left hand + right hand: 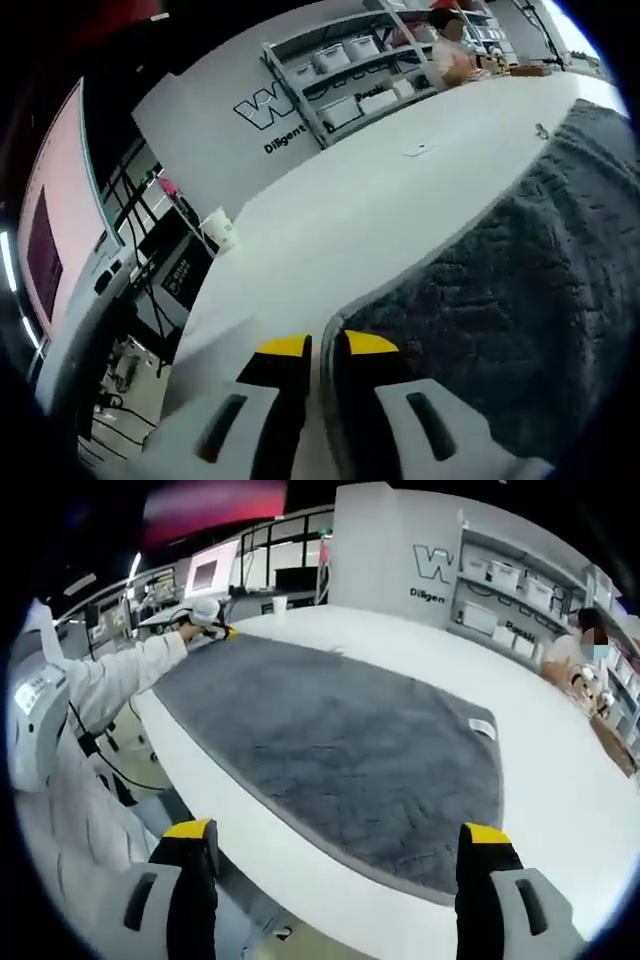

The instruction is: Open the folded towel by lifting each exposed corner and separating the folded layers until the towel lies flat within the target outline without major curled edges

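Yellow-tipped fingers (190, 832) of the right gripper (335, 838) stand wide apart and released at the near edge of the white tabletop (560, 780), holding nothing. Just beyond them the grey towel (330, 730) lies spread in one layer, most of it flat. Its long axis runs from the near right end, where a small white label (482, 727) sits close to the edge, away to the far left corner. That far corner points toward the person's white sleeve (100, 685), where the left gripper (205, 618) reaches it.

In the left gripper view the left gripper (322, 348) has its fingers (285, 350) clenched together right at the towel's pale hem (345, 318). They appear to pinch that edge, though I cannot tell for certain that cloth lies between them. The towel's pile (520, 290) spreads away to the right, with bare tabletop (350, 220) to the left.

To do this step well, I judge the left gripper should draw that corner outward along the long axis, low and taut, then set it down without letting the hem roll. The right gripper could pin the near edge so the cloth does not slide. No target outline can be made out.
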